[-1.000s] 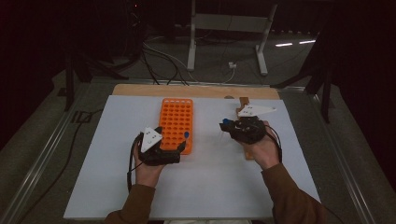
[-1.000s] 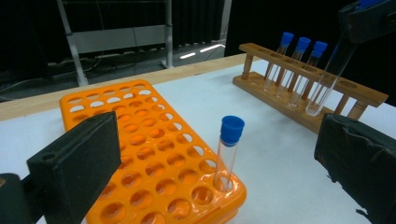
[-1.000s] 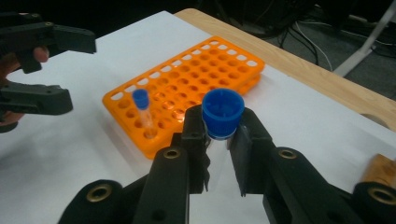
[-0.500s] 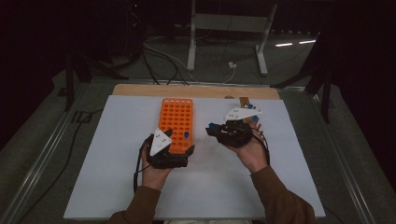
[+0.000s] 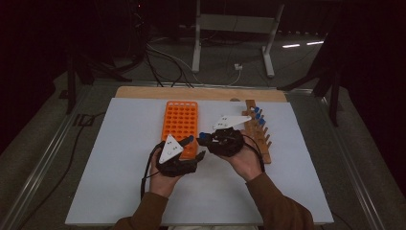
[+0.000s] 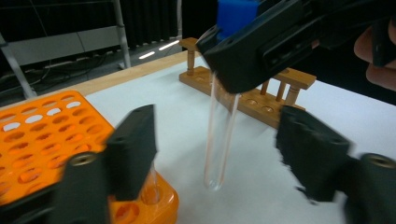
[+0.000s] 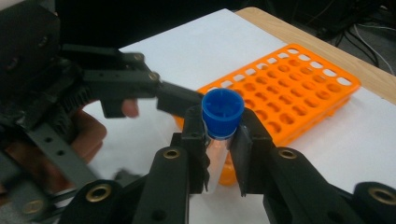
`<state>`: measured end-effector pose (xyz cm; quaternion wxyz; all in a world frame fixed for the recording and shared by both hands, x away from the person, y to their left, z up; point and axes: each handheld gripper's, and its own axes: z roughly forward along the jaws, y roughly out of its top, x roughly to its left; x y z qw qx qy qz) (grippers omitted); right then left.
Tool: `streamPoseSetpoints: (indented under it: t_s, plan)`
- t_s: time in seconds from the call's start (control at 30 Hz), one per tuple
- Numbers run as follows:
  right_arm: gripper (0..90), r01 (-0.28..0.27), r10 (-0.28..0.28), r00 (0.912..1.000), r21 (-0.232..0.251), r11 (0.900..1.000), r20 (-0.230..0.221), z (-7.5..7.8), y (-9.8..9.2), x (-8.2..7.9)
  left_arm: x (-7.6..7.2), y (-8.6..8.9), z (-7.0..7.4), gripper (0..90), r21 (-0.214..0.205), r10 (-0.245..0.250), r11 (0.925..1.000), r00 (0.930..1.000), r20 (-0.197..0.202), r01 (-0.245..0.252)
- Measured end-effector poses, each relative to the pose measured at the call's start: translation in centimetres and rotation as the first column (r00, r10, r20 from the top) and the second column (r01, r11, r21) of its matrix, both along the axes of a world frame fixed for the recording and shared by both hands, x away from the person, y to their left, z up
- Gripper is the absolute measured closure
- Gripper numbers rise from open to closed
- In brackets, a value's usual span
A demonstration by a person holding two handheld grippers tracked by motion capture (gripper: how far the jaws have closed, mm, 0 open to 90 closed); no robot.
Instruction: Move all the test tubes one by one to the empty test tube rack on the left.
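My right gripper (image 7: 219,135) is shut on a clear test tube with a blue cap (image 7: 223,108), held upright just above the white mat by the near right corner of the orange tube rack (image 5: 181,122). In the left gripper view that tube (image 6: 219,135) hangs between the two spread jaws of my left gripper (image 6: 217,151), which is open and touches nothing. From above, the left gripper (image 5: 194,148) and right gripper (image 5: 206,139) almost meet. A wooden rack (image 5: 258,136) with several blue-capped tubes (image 5: 258,116) lies to the right.
The white mat (image 5: 119,182) covers a wooden tabletop (image 5: 143,92). The orange rack's holes (image 7: 289,84) look empty. Cables trail from both grippers, and a metal stand (image 5: 230,28) and floor cables sit beyond the table.
The right gripper carried the tube left from the wooden rack to the orange rack's near corner. The left gripper shifted right to meet it, so its jaws now flank the tube.
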<state>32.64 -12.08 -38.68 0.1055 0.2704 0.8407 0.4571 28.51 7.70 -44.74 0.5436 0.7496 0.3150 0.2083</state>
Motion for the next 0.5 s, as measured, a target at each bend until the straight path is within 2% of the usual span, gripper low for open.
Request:
streamPoseSetpoints:
  t_s: [0.2,0.37,0.5]
  plan:
    - [77.0,-0.019,0.019,0.9998,0.002,0.9998,-0.002,-0.06,0.68,-0.24,-0.06,0.13,0.0,61.2,0.004,-0.012,0.9999,0.9999,0.004,0.012]
    - [77.0,-0.031,0.031,0.9995,-0.005,0.9995,-0.007,-0.16,0.96,-0.39,-0.07,0.18,-0.1,76.8,0.012,-0.025,0.9996,0.9997,0.007,0.025]
    - [76.5,-0.038,0.038,0.9992,-0.006,0.9993,-0.009,-0.15,0.92,-0.38,-0.06,0.26,-0.11,78.0,0.006,-0.035,0.9994,0.9993,0.012,0.035]
